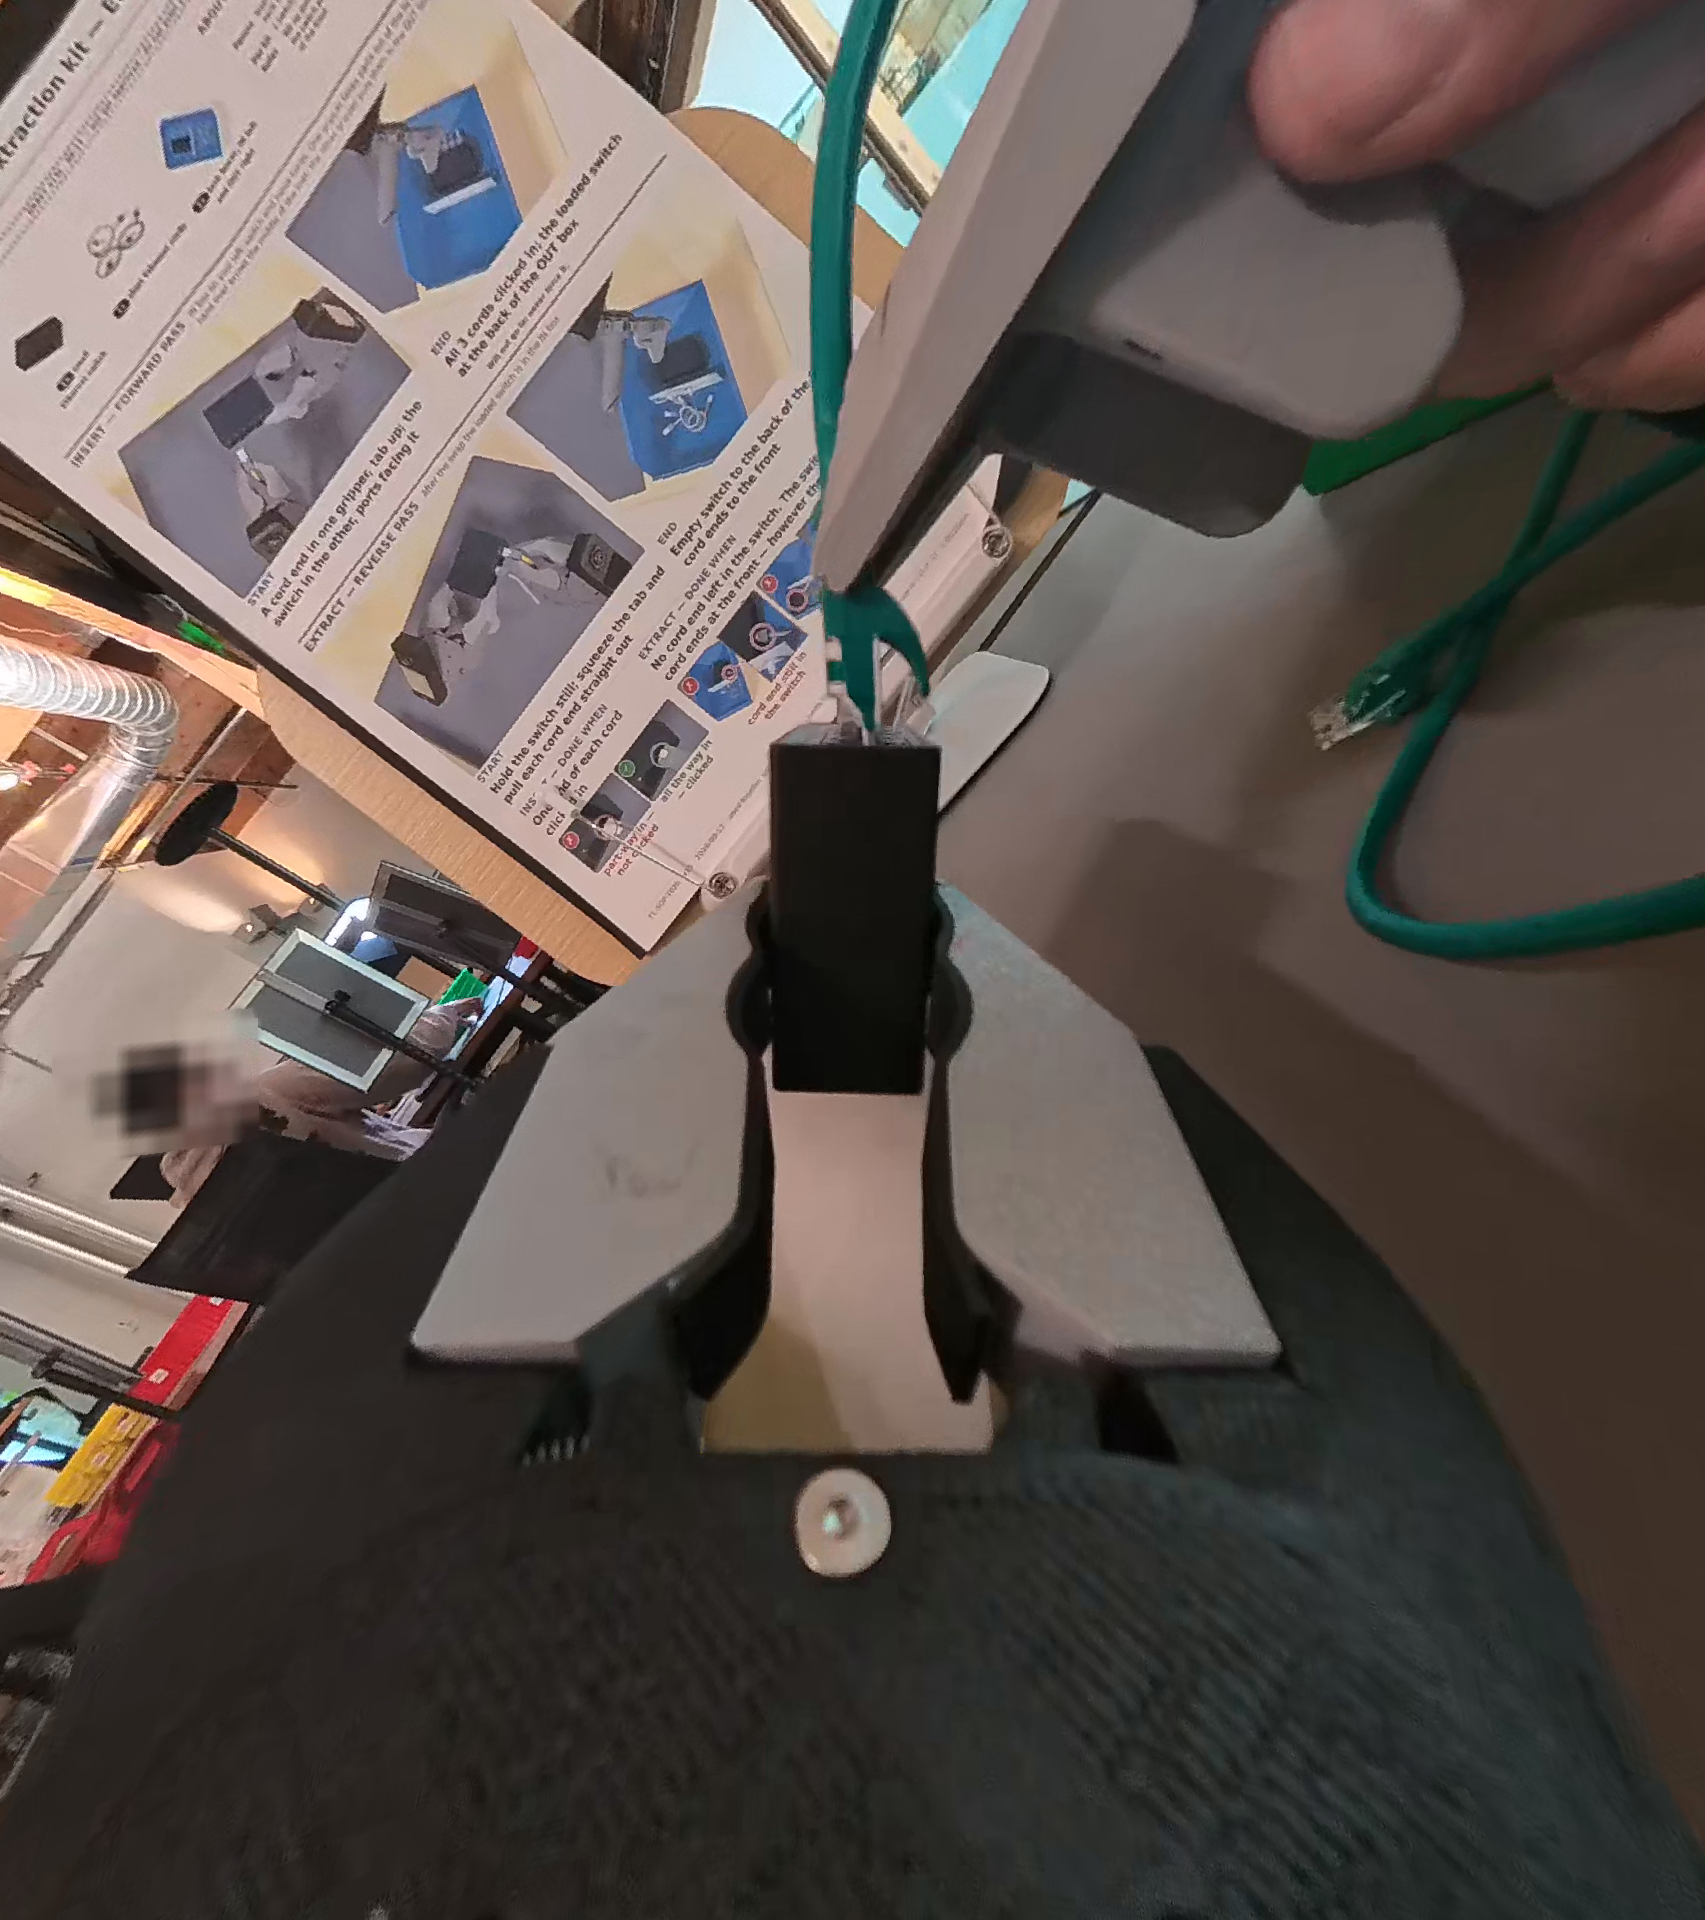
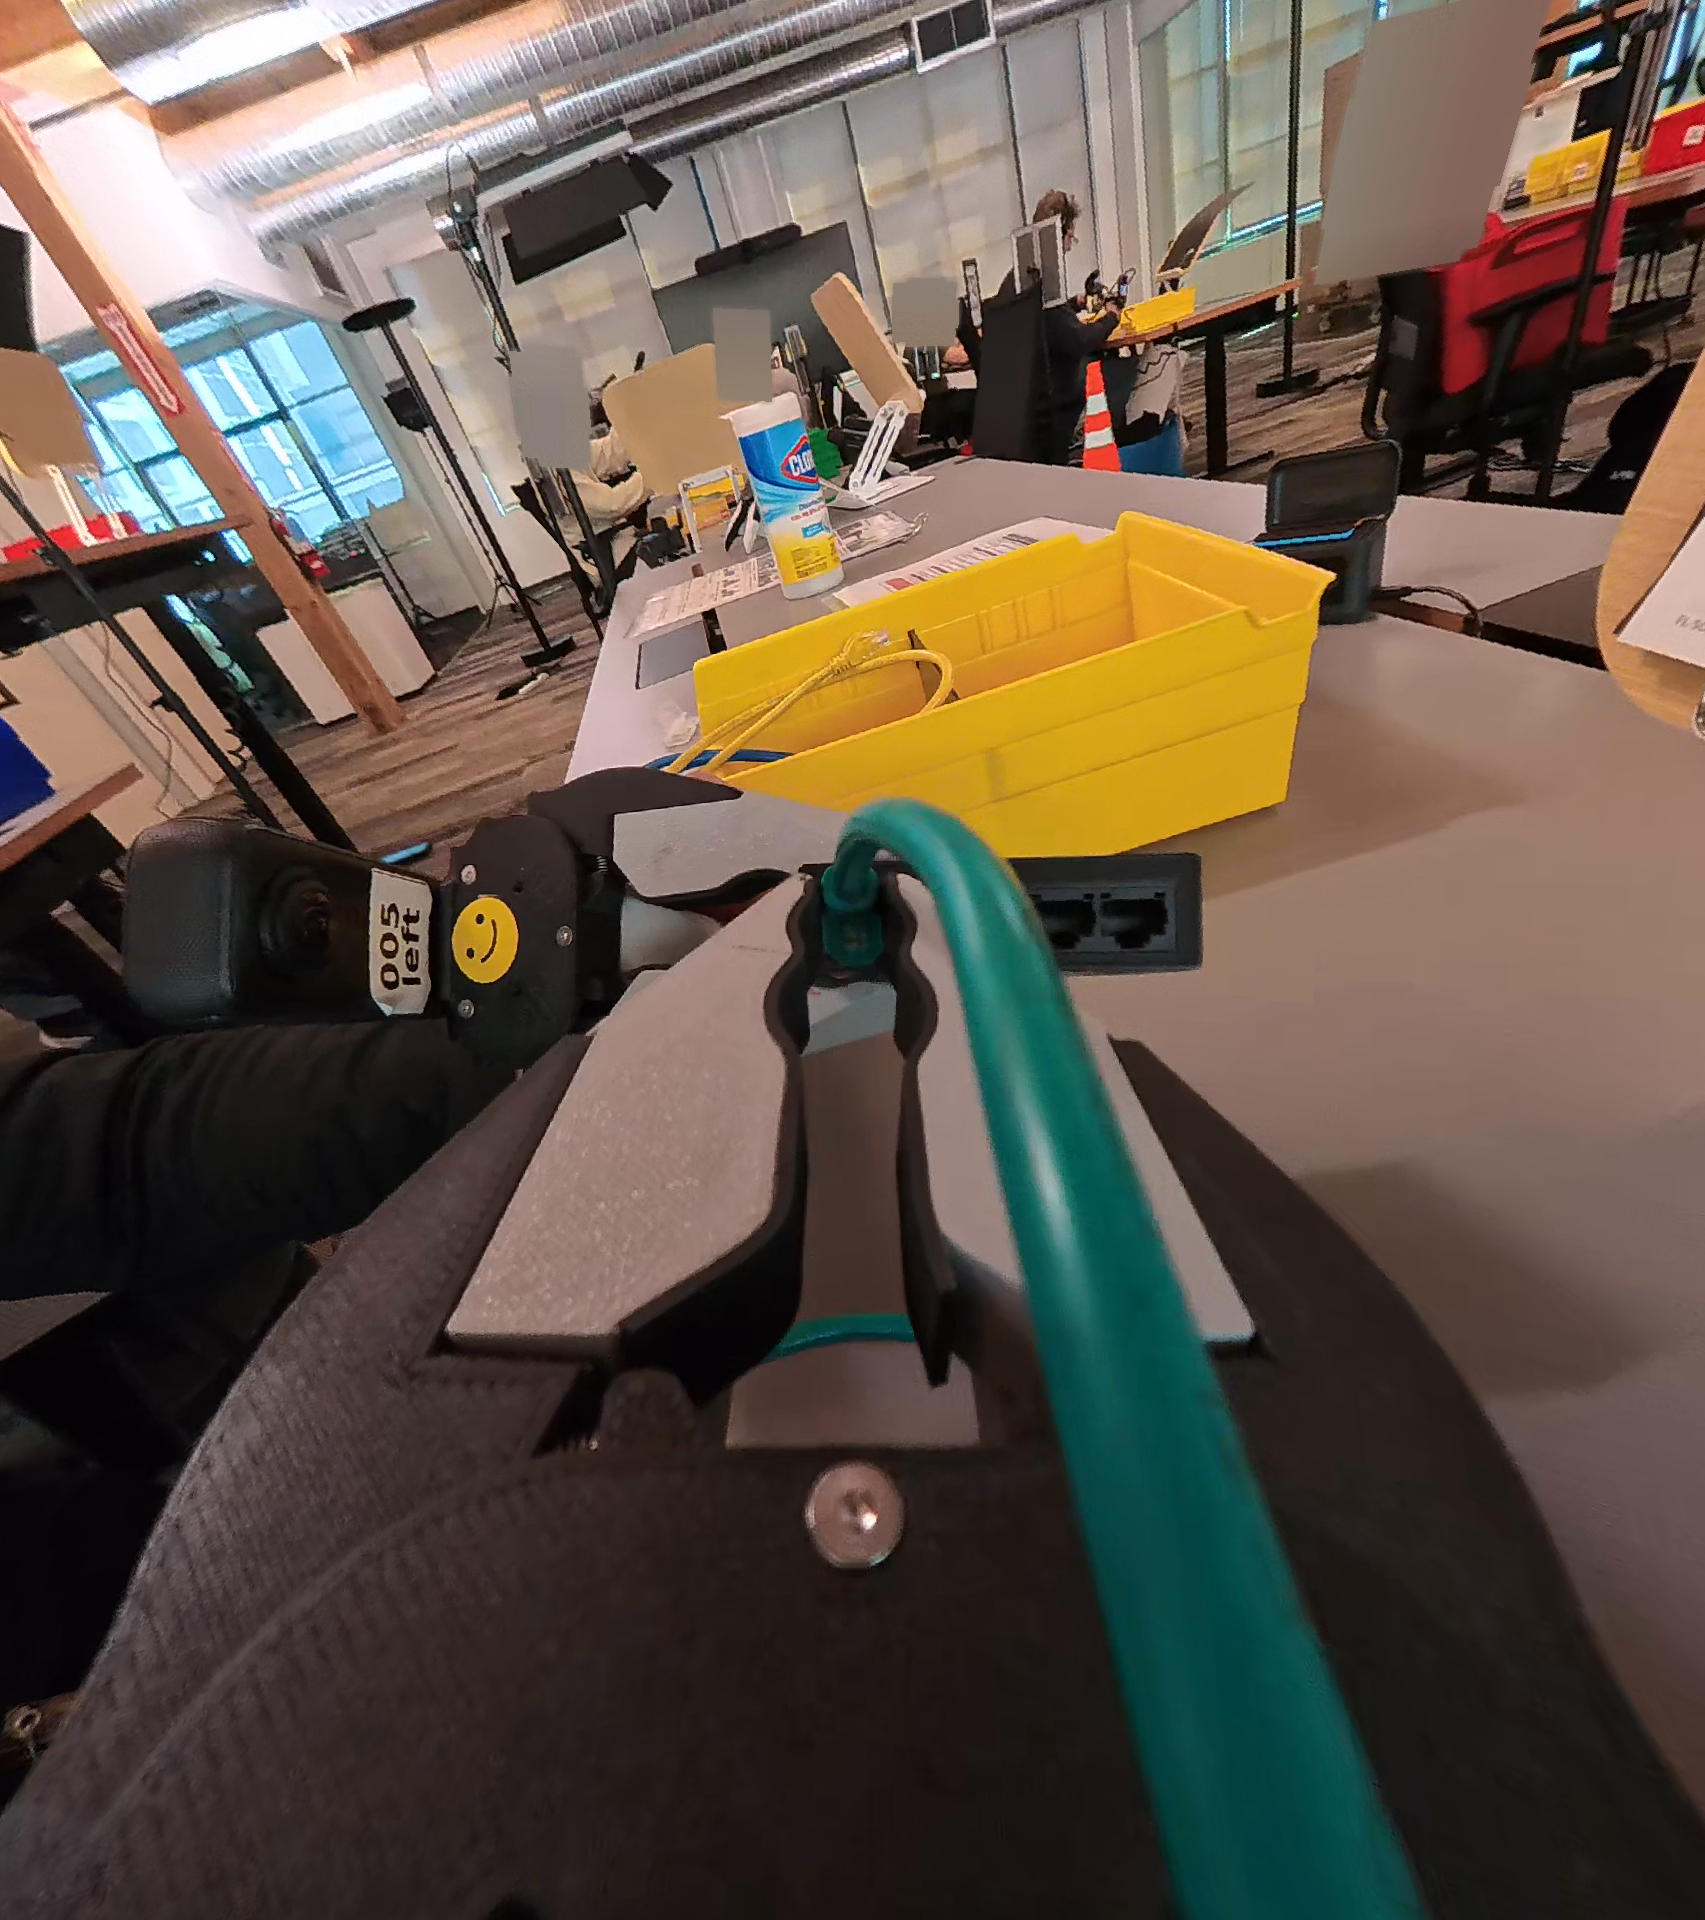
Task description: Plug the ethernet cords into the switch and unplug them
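Green ethernet cord (image 2: 1066, 1195) arcs over the right gripper (image 2: 853, 935), whose jaws are pinched on the cord's plug end right at the black switch (image 2: 1113, 914). Two free ports show just right of the fingertips. Left gripper (image 1: 850, 951) is clamped on the switch body, holding it end-on with the ports facing the right gripper; clear plugs sit at the switch's far face. Person's hand (image 1: 1596, 197) wraps the right gripper's handle, angled down toward the switch. Loose plug (image 1: 1352, 707) lies on the grey table (image 1: 1450, 1143), well apart. Yellow bin (image 2: 1139, 717) sits behind the switch, cords inside.
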Available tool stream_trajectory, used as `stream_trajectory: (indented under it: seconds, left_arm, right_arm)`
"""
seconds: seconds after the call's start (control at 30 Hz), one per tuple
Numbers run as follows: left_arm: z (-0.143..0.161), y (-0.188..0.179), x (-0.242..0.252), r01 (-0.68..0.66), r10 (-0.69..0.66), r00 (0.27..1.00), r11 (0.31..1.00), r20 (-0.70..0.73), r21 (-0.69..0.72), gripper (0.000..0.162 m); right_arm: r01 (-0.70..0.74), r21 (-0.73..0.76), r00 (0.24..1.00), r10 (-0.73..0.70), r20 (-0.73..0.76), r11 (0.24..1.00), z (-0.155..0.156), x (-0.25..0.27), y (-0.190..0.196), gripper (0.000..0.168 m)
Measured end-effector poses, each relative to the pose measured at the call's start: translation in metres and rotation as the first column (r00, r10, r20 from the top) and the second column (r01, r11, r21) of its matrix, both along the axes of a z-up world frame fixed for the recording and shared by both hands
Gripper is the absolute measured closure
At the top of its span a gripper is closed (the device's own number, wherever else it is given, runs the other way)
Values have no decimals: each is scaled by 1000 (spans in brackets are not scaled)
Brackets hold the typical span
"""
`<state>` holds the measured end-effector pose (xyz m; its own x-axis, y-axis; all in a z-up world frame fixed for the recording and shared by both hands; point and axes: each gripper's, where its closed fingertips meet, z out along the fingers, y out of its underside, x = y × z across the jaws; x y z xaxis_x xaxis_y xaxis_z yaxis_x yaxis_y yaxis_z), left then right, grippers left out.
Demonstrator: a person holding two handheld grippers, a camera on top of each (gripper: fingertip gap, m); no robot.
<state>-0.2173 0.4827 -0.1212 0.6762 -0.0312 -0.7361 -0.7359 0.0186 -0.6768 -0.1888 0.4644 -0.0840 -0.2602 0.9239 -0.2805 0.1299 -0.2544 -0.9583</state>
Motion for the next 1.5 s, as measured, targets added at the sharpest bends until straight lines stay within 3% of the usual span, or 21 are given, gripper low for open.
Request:
stream_trajectory:
  seconds: [0.27, 0.57, 0.87, 1.13, 1.33, 1.4, 1.5]
  left_arm:
    - [-10, 3, -1, 2, -2, 1000, 999, -4, -48, 137]
    - [-19, 5, 2, 7, -9, 1000, 996, -27, -85, 137]
    - [-34, 8, 5, -1, -7, 999, 986, -45, -165, 138]
    - [-49, 12, 1, -51, 43, 998, 966, -36, -255, 138]
    - [-45, 9, 3, -31, 35, 999, 968, 12, -247, 138]
    - [-41, 9, 4, -17, 29, 999, 972, 45, -234, 139]
    - [-23, 8, 11, 51, -16, 978, 985, 208, -167, 138]
  right_arm:
    - [25, 17, 999, -26, 36, 1000, -8, -2, 2, 160]
    - [-39, -14, 995, 40, 97, 999, -17, 2, 2, 160]
    - [-76, 46, 982, 67, 179, 996, -29, 2, -8, 157]
    - [17, 211, 966, -70, 247, 977, -43, -3, 0, 159]
    - [27, 214, 974, -74, 213, 976, -37, -5, -2, 159]
    - [22, 174, 980, -56, 191, 985, -34, -5, -3, 159]
    - [10, -4, 996, -10, 84, 1000, -15, -3, 3, 160]
